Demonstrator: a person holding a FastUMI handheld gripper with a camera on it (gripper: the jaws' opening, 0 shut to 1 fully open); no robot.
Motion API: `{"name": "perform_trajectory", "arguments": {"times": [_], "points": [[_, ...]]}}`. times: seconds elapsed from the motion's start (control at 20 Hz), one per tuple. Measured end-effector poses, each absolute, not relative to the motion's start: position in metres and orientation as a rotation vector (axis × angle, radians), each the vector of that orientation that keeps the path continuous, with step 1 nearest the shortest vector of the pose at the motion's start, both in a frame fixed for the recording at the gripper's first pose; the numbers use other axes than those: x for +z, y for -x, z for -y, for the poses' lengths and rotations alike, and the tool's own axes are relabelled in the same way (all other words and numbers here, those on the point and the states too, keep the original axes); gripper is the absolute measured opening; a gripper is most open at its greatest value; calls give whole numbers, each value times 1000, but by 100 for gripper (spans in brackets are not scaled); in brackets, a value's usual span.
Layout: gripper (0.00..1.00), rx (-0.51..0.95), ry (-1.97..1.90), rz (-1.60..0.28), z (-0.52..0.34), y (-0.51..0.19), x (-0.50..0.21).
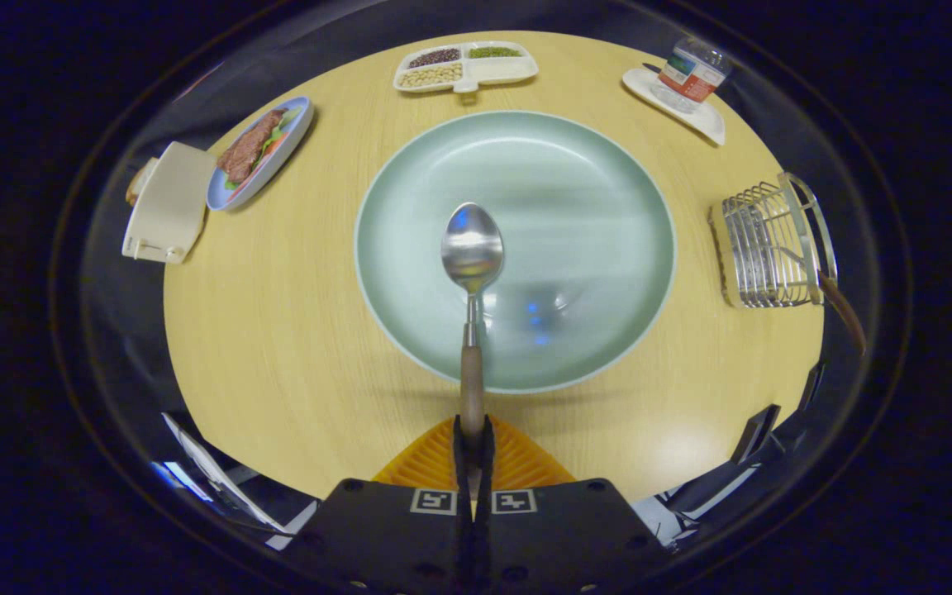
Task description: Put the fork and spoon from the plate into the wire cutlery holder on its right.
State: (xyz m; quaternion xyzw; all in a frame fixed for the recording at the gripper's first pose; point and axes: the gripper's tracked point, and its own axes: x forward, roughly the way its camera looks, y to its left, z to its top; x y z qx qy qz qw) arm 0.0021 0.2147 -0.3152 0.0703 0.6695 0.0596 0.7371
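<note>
One spoon (471,248) is held by its wooden handle in the closed gripper (473,438) above the plate (592,207), and, pinched only at its end, it could swing or slip before the wire cutlery holder (765,248) near the worktop's right edge is reached.

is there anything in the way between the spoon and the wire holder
Nothing visible blocks it. The gripper is shut on the spoon, held above the plate. Between it and the wire cutlery holder lies only plate rim and bare table. A wooden handle already sticks out of the holder.
</note>
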Motion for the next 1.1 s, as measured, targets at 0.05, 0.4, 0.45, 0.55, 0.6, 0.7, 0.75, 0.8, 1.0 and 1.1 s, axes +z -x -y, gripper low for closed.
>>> {"name": "perform_trajectory", "arguments": {"times": [0.05, 0.4, 0.45, 0.55, 0.6, 0.7, 0.75, 0.8, 1.0, 1.1], "points": [[1, 136, -148, -1467, -211, -1, -314], [1, 177, -166, -1443, -194, 14, -266], [1, 181, -168, -1435, -188, 16, -256], [0, 190, -171, -1416, -177, 17, -236], [1, 196, -174, -1408, -173, 18, -227], [1, 203, -181, -1386, -159, 16, -204], [1, 204, -184, -1378, -151, 15, -195], [0, 205, -186, -1367, -141, 15, -184], [1, 182, -178, -1335, -94, 11, -158], [1, 161, -188, -1327, -71, 7, -152]]}}
